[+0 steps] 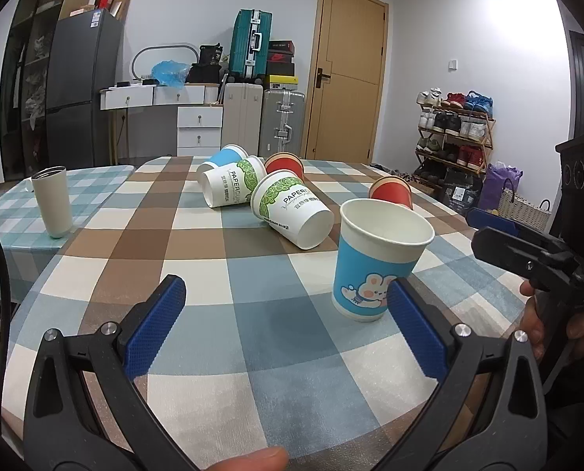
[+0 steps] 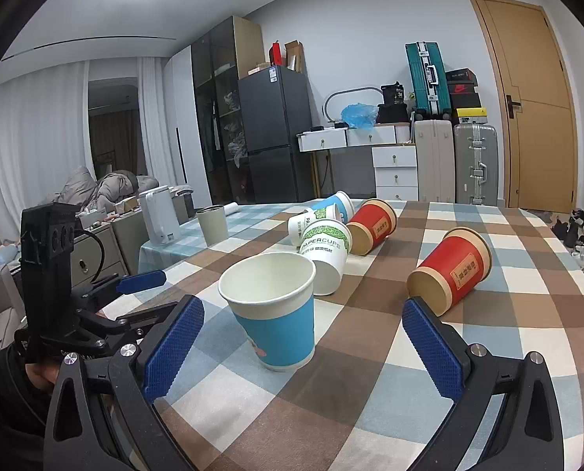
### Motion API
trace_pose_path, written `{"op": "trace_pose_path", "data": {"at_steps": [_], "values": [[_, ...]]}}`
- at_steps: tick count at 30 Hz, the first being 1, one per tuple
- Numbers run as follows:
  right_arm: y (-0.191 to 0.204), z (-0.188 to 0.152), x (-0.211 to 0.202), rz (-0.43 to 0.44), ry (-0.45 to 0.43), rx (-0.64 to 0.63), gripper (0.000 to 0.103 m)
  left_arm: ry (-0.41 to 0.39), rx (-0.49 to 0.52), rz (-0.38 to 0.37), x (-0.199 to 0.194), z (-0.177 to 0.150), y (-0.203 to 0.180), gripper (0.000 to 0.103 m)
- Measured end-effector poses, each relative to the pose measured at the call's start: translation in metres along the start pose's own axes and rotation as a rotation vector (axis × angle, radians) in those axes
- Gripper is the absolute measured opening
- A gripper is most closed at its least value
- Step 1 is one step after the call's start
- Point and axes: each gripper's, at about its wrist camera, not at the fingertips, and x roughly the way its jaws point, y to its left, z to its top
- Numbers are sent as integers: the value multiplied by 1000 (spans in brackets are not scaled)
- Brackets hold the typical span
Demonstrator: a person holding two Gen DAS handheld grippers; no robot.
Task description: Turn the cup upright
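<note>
A blue paper cup with a rabbit picture stands upright on the checked tablecloth; it also shows in the right wrist view. My left gripper is open and empty, with the cup just beyond its right finger. My right gripper is open and empty, and the cup stands just past its fingertips, between them. Behind it, several cups lie on their sides: two white-and-green ones, a blue one, and two red ones.
A white tumbler stands upright at the far left of the table. A white kettle stands beyond the table's left side. The right gripper shows at the left wrist view's right edge. Suitcases and drawers line the back wall.
</note>
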Motion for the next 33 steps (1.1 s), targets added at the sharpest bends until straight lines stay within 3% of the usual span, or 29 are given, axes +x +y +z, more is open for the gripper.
{"op": "trace_pose_path", "data": {"at_steps": [33], "values": [[-1,-1,2,1,4,-4,103,-16,3,-1,-6,6,-2,102]]}}
